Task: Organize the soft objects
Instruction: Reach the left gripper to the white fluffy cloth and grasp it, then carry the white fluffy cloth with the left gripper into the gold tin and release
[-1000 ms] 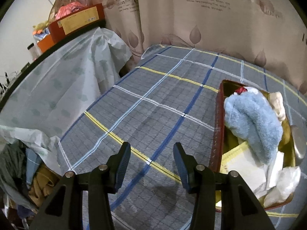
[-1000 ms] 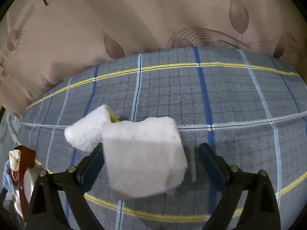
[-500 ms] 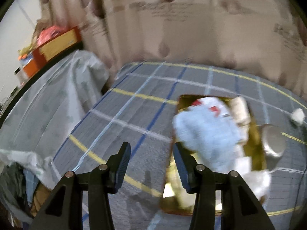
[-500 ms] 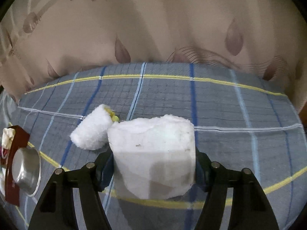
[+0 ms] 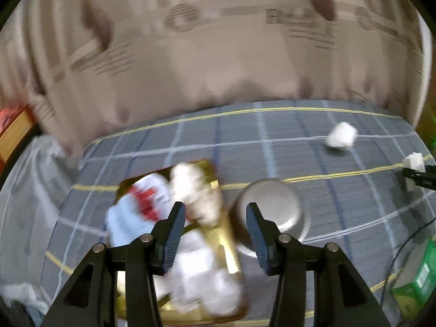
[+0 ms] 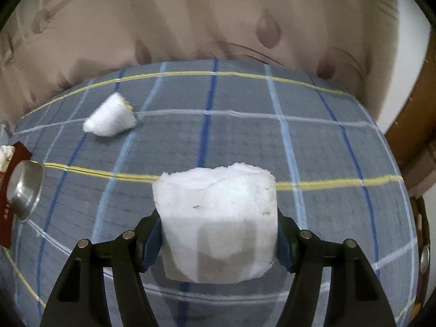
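Nearest in the right wrist view, the right gripper (image 6: 219, 241) is clamping a white foam block (image 6: 216, 226), with both blue-padded fingers (image 6: 151, 241) pressing into its sides; its jaws have just been closing, and the block is sitting between them above a grey plaid cloth (image 6: 313, 150) crossed by blue, white and yellow lines. Further along that cloth, up and to the left, a small white fluffy roll (image 6: 110, 118) is lying on its own, well apart from the block (a bit of yellow is showing at its right end). At the left edge a shiny metal bowl (image 6: 24, 190) is resting against a dark red box (image 6: 12, 199). Behind everything a beige curtain (image 6: 190, 19) with leaf prints and lettering is hanging. In the blurred left wrist view, the left gripper (image 5: 215, 231) is standing released, its jaws wide with nothing between them, hovering over the box, whose gold lining (image 5: 226, 239) is showing among a pale blue towel (image 5: 122, 223), white soft pieces (image 5: 196, 188) and something red. The bowl is lying just right of the box, the roll is further off at the upper right, and the block is just visible at the right edge
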`<state>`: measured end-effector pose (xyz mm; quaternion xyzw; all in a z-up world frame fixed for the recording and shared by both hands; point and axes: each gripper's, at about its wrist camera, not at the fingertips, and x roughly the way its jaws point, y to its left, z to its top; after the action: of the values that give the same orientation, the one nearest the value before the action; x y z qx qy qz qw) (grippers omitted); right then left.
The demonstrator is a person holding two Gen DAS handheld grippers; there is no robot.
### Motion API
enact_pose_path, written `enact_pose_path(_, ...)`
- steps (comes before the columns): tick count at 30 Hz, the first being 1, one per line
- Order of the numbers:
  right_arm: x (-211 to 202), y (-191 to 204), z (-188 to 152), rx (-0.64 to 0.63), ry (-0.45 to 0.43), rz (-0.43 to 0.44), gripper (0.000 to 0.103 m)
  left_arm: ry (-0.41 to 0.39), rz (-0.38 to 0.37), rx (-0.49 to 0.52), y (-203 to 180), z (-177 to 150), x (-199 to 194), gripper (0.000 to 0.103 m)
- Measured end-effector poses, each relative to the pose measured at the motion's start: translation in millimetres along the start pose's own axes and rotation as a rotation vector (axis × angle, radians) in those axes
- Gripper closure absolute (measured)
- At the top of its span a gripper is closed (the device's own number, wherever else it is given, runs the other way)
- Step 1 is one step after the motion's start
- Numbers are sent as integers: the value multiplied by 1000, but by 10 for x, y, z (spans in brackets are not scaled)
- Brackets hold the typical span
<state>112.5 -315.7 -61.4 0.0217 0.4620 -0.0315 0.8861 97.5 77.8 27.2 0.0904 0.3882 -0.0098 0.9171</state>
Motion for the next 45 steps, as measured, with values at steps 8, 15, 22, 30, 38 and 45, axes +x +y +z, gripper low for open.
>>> enact_pose_path(8, 197, -132, -51, 45, -13, -36, 39, 6, -127, 79, -586, 379, 239, 56)
enact_pose_path(15, 303, -137, -72, 57, -41, -58, 39, 22, -229, 207, -1171, 674, 557, 56)
enact_pose_path(22, 320, -141, -84, 56, -39, -59, 38, 67, -360, 259, -1756, 905, 916, 48)
enact_pose_path(30, 314, -152, -77, 59, -38, -52, 37, 155, -404, 283, -2170, 1045, 1313, 48)
enact_pose_path(38, 311, -151, -74, 59, -37, -52, 36, 215, -390, 220, -2231, 1166, 1674, 48)
enact_pose_path(45, 319, -144, -68, 59, -36, -49, 35, 261, -362, 180, -2316, 1161, 2019, 48)
